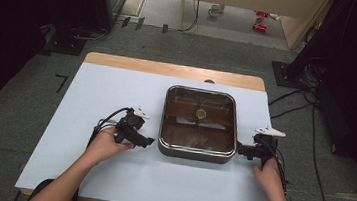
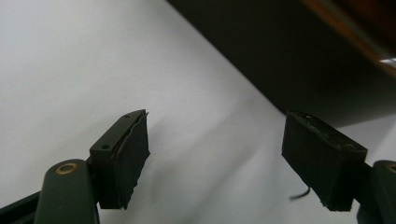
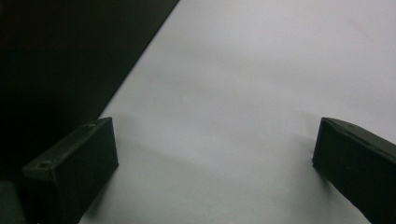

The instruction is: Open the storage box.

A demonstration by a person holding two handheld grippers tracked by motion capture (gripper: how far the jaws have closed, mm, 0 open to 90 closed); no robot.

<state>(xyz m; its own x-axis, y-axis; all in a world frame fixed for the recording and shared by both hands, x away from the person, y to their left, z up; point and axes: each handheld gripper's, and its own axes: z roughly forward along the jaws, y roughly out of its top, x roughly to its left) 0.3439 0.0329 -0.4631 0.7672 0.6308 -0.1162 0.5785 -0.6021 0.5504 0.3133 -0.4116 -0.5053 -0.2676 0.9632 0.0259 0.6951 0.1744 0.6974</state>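
Observation:
A square dark pan (image 1: 199, 124) with a glass lid and a small round knob (image 1: 200, 114) sits in the middle of the pale blue table (image 1: 117, 94). My left gripper (image 1: 148, 140) lies just left of the pan, its tips pointing at the pan's side. In the left gripper view its jaws (image 2: 217, 161) stand apart over bare table, nothing between them, with the pan's dark wall (image 2: 299, 60) close ahead. My right gripper (image 1: 240, 149) rests by the pan's right side. Its jaws (image 3: 215, 172) are wide apart over the table with nothing between them.
The table's wooden back edge (image 1: 174, 70) runs behind the pan. Cables (image 1: 297, 100) trail on the grey floor to the right, and dark equipment stands (image 1: 312, 54) flank the table. Bare table surface lies in front of the pan and to the far left.

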